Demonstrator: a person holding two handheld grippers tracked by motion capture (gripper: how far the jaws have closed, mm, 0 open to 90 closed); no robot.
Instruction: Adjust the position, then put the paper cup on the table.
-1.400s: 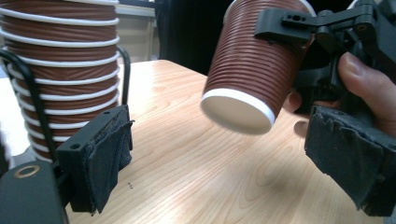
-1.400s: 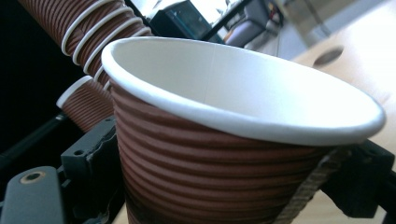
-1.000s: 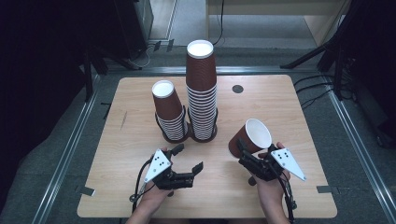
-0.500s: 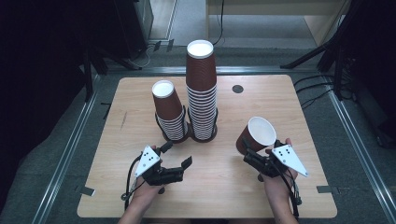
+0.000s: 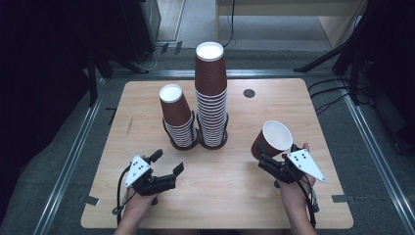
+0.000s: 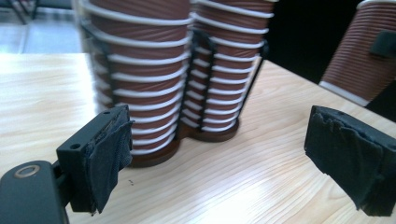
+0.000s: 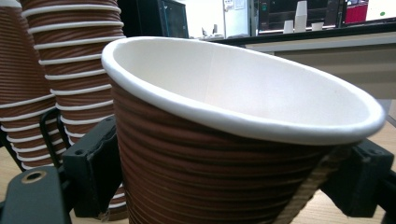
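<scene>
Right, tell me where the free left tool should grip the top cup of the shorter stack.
Grip the ribbed brown wall just below the white rim of the top cup on the shorter stack, coming from the open left side. It leans left, the taller stack blocks its right, and the left tool is open.

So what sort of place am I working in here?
Likely a lab or test room, not a kitchen or café. The wooden table stands alone on a grey floor with metal rails either side, loose cables trail beside it, and a dark counter carrying white cups runs behind.
</scene>
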